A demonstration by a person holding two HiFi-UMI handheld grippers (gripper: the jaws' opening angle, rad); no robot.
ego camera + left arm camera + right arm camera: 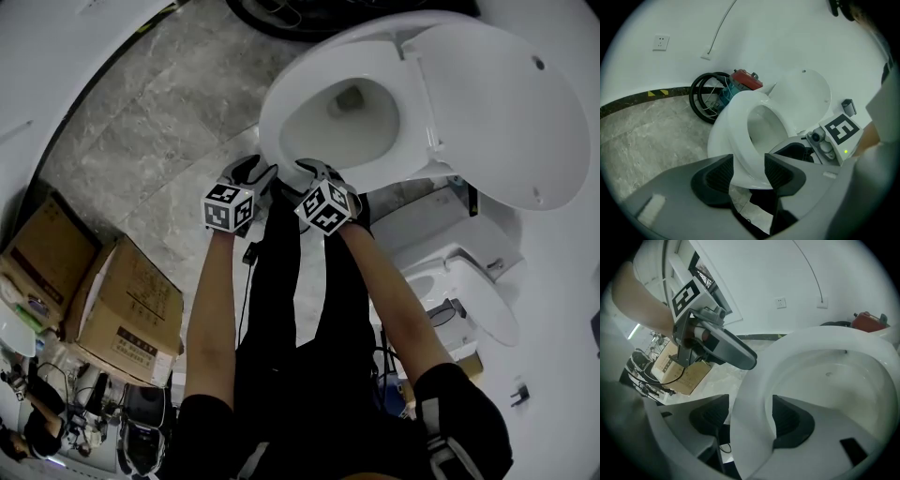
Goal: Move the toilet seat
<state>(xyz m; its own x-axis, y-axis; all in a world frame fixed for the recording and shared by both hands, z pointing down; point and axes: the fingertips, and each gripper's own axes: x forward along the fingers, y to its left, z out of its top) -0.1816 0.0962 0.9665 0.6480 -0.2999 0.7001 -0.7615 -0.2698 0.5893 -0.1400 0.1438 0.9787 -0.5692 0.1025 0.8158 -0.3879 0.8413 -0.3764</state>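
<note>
Head-camera footage looked steeply down on a white toilet whose toilet seat (279, 111) lay flat on the bowl while the lid (497, 103) stood tipped back. The left gripper (255, 169) and right gripper (315, 169) sat side by side at the seat's front edge, and cardboard boxes (131, 309) rested on the grey stone floor (159, 141) well to the left. Along the left gripper (747, 171), the jaws stood wide apart, released, with the front rim of the toilet seat (733, 124) between the pads. A black coiled hose (704, 99) leaned by the wall behind the toilet. Along the right gripper (750, 420), the jaws also stood apart and straddled the rim of the toilet seat (754, 380), one pad inside the ring, the other outside with a slim gap showing, so nothing was clamped.
</note>
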